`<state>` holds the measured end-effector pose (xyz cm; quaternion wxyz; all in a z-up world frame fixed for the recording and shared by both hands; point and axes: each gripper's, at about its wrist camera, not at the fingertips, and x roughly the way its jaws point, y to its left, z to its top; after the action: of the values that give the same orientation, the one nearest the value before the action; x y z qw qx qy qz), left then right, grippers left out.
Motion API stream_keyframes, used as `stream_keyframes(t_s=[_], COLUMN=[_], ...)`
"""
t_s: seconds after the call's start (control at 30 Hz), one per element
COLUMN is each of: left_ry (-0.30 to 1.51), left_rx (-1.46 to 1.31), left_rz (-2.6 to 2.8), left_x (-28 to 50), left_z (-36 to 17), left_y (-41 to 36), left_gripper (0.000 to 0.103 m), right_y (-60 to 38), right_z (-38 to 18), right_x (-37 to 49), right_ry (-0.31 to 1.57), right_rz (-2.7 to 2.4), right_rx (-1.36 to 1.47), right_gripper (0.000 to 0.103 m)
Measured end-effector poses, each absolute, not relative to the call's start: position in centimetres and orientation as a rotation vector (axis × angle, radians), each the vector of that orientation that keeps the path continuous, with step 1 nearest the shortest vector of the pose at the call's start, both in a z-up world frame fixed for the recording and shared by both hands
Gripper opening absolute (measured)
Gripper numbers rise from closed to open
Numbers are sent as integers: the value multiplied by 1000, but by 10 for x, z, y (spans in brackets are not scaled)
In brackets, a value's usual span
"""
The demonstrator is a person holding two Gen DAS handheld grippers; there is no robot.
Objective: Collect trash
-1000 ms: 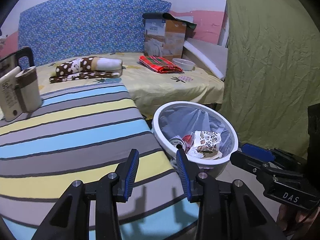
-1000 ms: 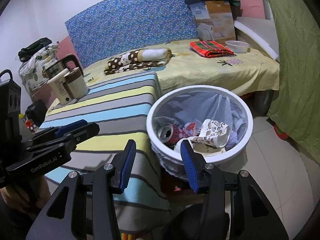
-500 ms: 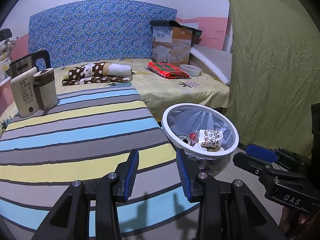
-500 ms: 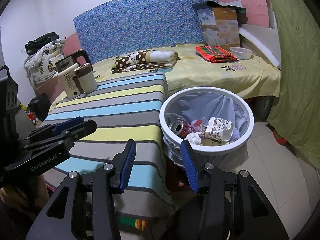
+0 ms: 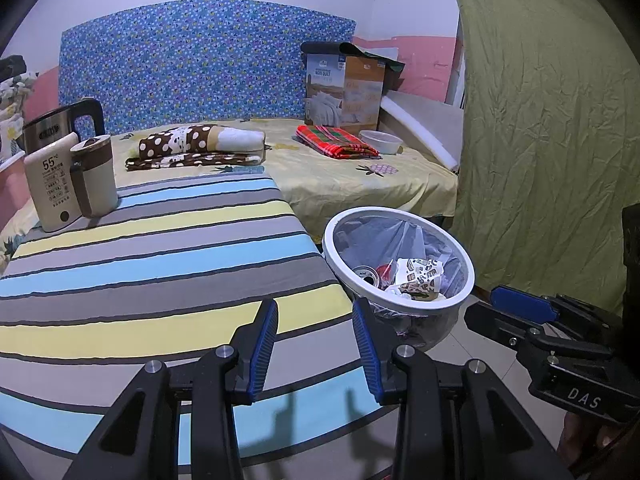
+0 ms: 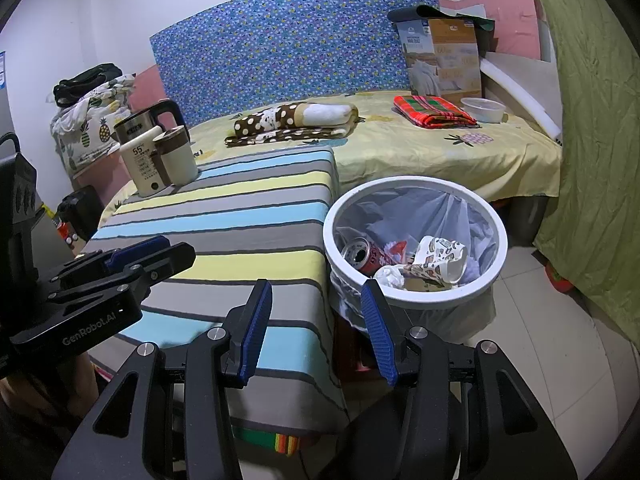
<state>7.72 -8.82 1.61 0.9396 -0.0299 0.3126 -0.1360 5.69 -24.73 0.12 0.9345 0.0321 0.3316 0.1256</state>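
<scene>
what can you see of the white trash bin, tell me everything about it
The trash bin is round with a thick white rim, looks plastic, and is lined with a thin clear bag. It stands upright on the tiled floor, close against the corner of the striped table, in front of the bed. Inside lie a red drink can, a crumpled patterned paper cup and a wad of white paper. Neither gripper touches it.

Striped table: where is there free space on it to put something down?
The striped table is bare from the mug and thermos box at its far left corner to the near edge. The white bin alongside is crowded with trash.
</scene>
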Motion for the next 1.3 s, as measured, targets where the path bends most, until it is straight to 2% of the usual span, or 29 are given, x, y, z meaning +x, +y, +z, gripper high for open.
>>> stream_keyframes(t_s=[1.3], left_ry=[642], left_rx=[-58], left_rz=[-260], left_x=[74], left_z=[15], left_y=[-91], left_gripper=[39], right_y=[-244], right_z=[1], right_x=[56], right_ry=[682], right_rz=[261], right_rx=[64], right_gripper=[49])
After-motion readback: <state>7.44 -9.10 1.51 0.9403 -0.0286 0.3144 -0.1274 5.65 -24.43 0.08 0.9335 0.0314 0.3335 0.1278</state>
